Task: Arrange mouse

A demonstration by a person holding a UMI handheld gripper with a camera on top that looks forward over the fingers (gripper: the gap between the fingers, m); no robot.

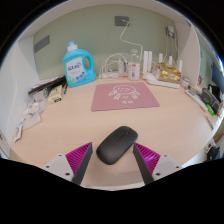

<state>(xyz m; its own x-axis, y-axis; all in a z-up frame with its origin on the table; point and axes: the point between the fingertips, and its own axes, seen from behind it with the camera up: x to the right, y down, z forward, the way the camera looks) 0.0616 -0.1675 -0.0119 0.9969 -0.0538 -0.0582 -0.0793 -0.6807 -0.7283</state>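
Handheld two-finger gripper: visible body parts

The handheld two-finger gripper (pixel 113 163) showed two dark grey, flat-sided fingers (pixel 73 168) of matte finish, rising from the bottom of the gripper view and tapering toward their tips. Each finger carried a bright magenta pad (pixel 80 156) on its inner face; the pad surfaces appeared ribbed. No cables, screws or markings could be made out, and neither hand nor sleeve showed.

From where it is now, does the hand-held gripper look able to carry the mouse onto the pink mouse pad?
Probably yes. The hand-held gripper has the black mouse between its fingers, seemingly pressed on it, and the bare desk stretch up to the pink mouse pad holds nothing in the way.
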